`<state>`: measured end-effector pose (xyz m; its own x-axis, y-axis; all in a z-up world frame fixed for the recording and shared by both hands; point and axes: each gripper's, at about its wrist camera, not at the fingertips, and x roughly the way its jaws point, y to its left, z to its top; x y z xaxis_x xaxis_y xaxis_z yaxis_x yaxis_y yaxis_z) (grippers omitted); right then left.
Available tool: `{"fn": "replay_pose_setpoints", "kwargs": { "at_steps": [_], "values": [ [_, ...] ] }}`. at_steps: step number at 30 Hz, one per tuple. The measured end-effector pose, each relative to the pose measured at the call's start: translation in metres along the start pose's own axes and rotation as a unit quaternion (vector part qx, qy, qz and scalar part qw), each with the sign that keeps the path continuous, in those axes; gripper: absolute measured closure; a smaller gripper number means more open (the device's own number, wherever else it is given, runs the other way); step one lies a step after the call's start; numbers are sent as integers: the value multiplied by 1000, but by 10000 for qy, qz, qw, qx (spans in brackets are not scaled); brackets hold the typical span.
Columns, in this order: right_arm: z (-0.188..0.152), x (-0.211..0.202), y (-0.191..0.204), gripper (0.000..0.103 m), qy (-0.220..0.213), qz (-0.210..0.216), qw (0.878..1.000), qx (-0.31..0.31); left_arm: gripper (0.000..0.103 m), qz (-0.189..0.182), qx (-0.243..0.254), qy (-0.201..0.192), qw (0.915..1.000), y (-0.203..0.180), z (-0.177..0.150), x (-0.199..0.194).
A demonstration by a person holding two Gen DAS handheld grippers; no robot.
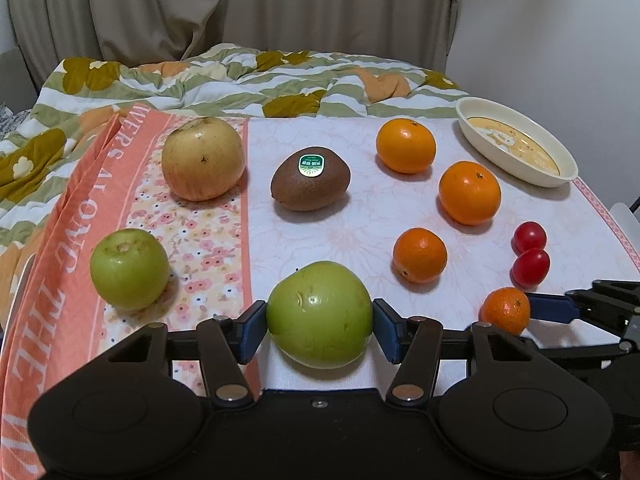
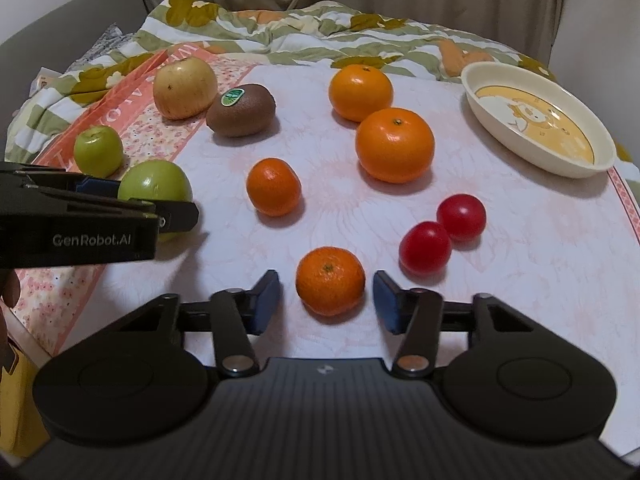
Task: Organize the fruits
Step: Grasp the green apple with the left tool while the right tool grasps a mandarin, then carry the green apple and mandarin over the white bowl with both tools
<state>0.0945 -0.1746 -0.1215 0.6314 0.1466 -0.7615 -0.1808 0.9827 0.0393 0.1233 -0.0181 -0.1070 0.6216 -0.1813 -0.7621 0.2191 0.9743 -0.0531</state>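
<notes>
My left gripper [image 1: 320, 326] is shut on a large green apple [image 1: 319, 314], which rests on the pale cloth; it also shows in the right wrist view [image 2: 154, 184]. My right gripper [image 2: 326, 300] is open around a small mandarin [image 2: 330, 280], pads apart from it on both sides. Further out lie a second small mandarin [image 2: 273, 186], two large oranges [image 2: 394, 144] [image 2: 360, 92], two red cherry tomatoes [image 2: 425, 247] [image 2: 461, 216], a kiwi [image 1: 310, 184] with a green sticker, a yellow apple [image 1: 203, 158] and a small green apple [image 1: 129, 268].
A cream oval dish [image 1: 560, 174] with a cartoon print stands at the far right of the table. An orange flowered towel [image 1: 60, 280] covers the left part. A floral quilt [image 1: 240, 84] is bunched behind the table, with curtains beyond.
</notes>
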Motion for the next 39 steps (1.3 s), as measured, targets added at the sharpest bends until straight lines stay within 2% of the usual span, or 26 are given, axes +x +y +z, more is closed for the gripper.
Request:
{"fn": "replay_pose_setpoints", "kwargs": {
  "at_steps": [1, 10, 21, 27, 30, 34, 39],
  "values": [
    [1, -1, 0, 52, -27, 15, 10000, -26, 43, 23, -6, 1, 10000, 0, -1, -1],
    [11, -24, -8, 52, -245, 138, 9996, -43, 43, 110, -135, -145, 9997, -8, 1, -25],
    [44, -89, -45, 52, -682, 193, 9974, -103, 43, 222, -320, -634, 9972, -48, 43, -84],
    [57, -118, -87, 52, -831, 114, 9965, -29, 43, 276, -375, -881, 9950, -78, 69, -102],
    [67, -129, -110, 52, -874, -117, 9960, -128, 43, 269, -325, -1068, 9934, -93, 80, -106],
    [83, -140, -144, 52, -947, -408, 9946, -153, 43, 68, -249, -1181, 9927, -111, 100, -101],
    [105, -138, -185, 52, -966, -569, 9937, 37, 43, -221, -22, -1155, 9931, -134, 130, -80]
  ]
}}
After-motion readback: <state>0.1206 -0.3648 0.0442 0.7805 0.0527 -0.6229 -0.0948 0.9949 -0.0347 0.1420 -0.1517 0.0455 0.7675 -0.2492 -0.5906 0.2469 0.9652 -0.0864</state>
